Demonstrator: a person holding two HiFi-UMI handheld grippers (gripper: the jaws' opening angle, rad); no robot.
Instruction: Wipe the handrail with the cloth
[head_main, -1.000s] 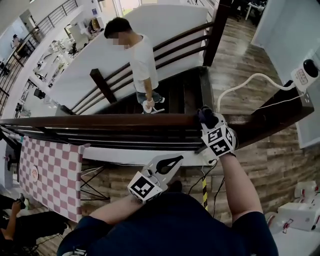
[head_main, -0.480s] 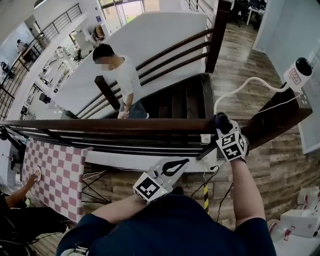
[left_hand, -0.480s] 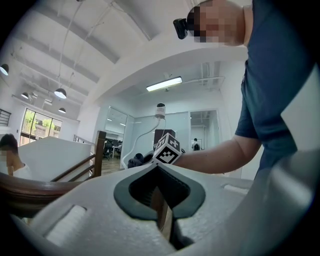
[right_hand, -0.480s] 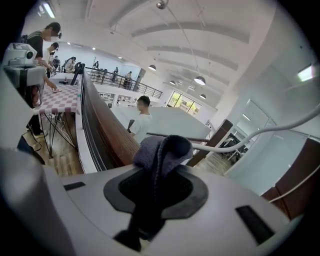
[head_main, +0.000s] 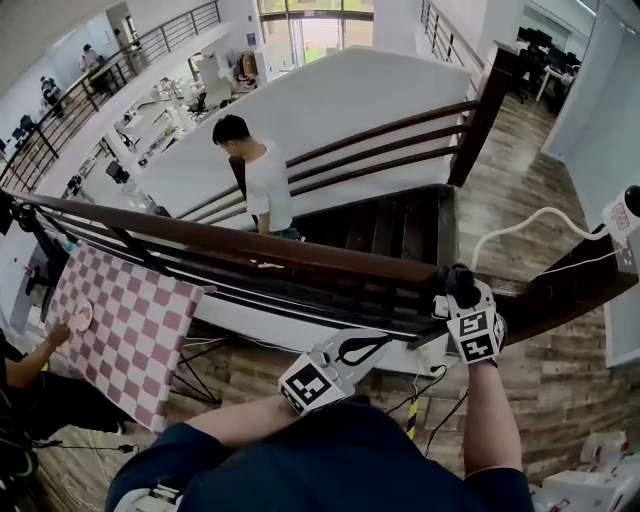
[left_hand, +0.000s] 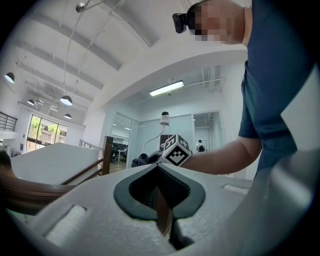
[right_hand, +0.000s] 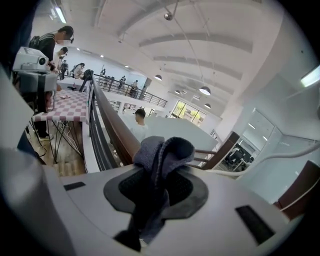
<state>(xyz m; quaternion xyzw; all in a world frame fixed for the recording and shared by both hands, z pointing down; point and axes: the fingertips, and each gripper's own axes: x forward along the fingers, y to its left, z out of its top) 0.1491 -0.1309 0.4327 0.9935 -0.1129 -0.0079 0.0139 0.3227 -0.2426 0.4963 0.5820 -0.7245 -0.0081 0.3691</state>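
Seen from the head, the right gripper (head_main: 458, 290) presses a dark cloth (head_main: 457, 281) onto the top of the handrail (head_main: 250, 243), near its right end by the dark post (head_main: 565, 290). Its own view adds what the head cannot show: the jaws are clamped on the bunched cloth, with the rail running off behind. The left gripper (head_main: 362, 348) hangs below the rail, clear of it, and its view shows the jaws pressed together on nothing (the right gripper's marker cube sits beyond them). A second ago the cloth sat a little further left along the rail, and the person on the stairs (head_main: 262, 180) has moved.
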